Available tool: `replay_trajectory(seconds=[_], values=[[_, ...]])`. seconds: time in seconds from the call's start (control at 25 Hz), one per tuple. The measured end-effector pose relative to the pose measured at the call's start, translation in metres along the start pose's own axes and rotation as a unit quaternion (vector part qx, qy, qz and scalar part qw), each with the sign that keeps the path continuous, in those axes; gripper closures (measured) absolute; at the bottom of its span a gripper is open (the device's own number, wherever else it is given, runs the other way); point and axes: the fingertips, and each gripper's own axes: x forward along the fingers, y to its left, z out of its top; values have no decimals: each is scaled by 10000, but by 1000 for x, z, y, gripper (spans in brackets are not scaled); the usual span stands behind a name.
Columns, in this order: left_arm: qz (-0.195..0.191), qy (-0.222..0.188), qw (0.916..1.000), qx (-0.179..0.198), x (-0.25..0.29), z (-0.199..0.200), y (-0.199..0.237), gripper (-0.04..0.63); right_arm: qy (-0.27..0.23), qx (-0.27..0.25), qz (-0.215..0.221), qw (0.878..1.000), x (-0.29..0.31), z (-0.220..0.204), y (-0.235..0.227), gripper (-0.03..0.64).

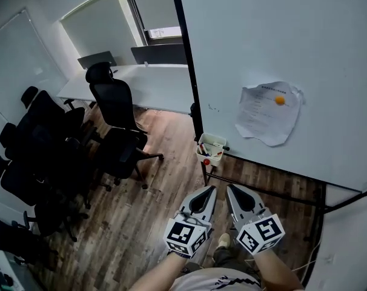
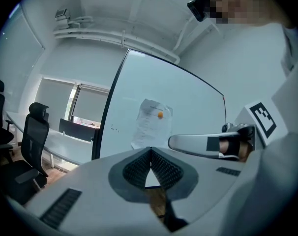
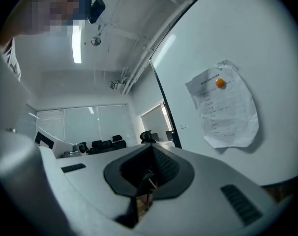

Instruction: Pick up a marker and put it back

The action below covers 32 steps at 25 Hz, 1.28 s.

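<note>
Left gripper (image 1: 211,190): clenched, tips meeting, nothing between them, held low by the body.
Right gripper (image 1: 230,188): clenched too, empty, just beside the left.
Markers (image 1: 203,151): standing in a white holder (image 1: 215,142) at the whiteboard's (image 1: 280,35) lower corner, apart from both grippers.
Paper sheet (image 1: 265,117): held on the board by an orange magnet (image 1: 280,100).
Office chairs (image 1: 114,105): farther off, beside a white table (image 1: 153,83).

Head camera peers steeply down; left gripper (image 1: 211,190) and right gripper (image 1: 231,190) cameras tilt up, sharing paper (image 1: 269,112) at two o'clock.
</note>
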Motion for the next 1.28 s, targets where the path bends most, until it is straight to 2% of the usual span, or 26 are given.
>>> replay_trajectory(seconds=[0.4,0.6,0.76,0.88,1.04,1.28], values=[[272,223,9993,-93,66,-15,36,584,288,204,-15,9994,51,-24,-69,603],[237,264,9993,-115,86,-29,54,584,333,312,-285,9985,76,-47,-103,592],[153,336,9993,-94,94,-41,65,584,519,287,-489,9970,96,-75,-121,538],[64,408,9991,7,98,-49,73,584,613,277,-735,9950,111,-94,-138,526],[50,507,9987,-67,101,-60,90,584,754,264,-1036,9914,130,-117,-155,497],[-22,650,9977,-167,104,-72,108,584,861,599,-1366,9851,150,-140,-178,463]])
